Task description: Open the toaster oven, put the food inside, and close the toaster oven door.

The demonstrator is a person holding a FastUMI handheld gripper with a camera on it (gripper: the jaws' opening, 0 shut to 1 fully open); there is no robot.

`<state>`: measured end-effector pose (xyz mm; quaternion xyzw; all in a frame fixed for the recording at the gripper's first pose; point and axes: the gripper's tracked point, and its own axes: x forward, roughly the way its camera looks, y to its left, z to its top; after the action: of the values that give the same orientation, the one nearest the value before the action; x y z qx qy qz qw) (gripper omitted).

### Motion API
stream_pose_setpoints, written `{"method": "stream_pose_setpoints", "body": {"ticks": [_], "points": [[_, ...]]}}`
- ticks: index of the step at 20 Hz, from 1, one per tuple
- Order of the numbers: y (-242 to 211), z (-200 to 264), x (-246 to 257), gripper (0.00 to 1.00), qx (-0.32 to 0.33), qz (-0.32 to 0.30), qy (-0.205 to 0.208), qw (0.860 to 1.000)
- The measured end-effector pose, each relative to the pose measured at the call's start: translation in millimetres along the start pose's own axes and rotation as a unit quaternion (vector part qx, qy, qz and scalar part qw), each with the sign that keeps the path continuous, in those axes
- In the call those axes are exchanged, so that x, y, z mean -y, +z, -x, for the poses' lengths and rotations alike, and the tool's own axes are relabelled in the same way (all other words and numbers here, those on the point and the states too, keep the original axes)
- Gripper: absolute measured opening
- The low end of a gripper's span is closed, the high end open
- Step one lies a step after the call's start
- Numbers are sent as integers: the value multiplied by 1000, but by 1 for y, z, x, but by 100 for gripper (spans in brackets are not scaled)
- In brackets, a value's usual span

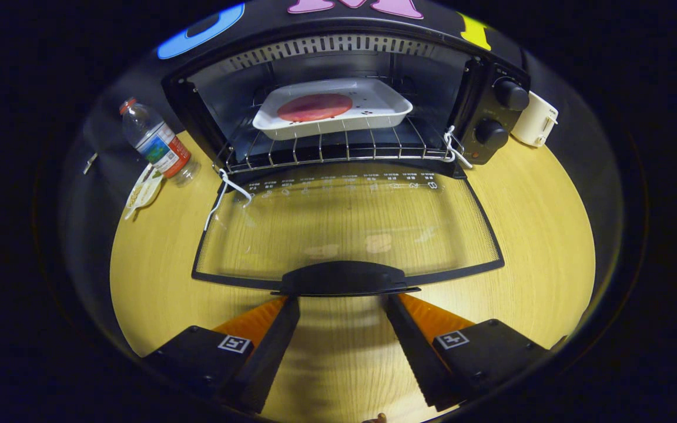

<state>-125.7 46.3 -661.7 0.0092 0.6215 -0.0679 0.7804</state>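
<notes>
Yellowish wood-grain table [526,235] fills the booth floor of our view, with dark cloth behind it. On this table we see the toaster oven [344,100], black, with its glass door [350,226] folded down flat toward us, so that the wood shows through the glass. The door's dark handle [344,278] lies at the near edge, just ahead of our fingertips. Inside the oven, on the wire rack [338,150], stands a white tray [382,111], and in this tray lies the food [315,107], a flat round reddish piece. White cords [224,191] are tied at both front corners of the rack. Two black knobs [500,114] are on the oven's right panel.

Our gripper [343,302] has its fingers spread wide apart and holds nothing; the tips reach up to the handle from both sides, and we cannot tell if they touch it.

Left of the oven a plastic bottle [153,141] with a red cap leans, and a small packet [144,191] lies just beside it. Right of the oven, behind the knobs, stands a small white appliance [535,120].
</notes>
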Motion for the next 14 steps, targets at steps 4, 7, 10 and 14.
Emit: {"method": "stream_pose_setpoints", "body": {"ticks": [4,7,10,14], "points": [[-1,0,0,97,0,18,1,1000],[1,2,0,97,-12,1,14,1000],[5,15,0,97,-1,9,8,1000],[18,43,-2,97,38,-2,7,999]]}}
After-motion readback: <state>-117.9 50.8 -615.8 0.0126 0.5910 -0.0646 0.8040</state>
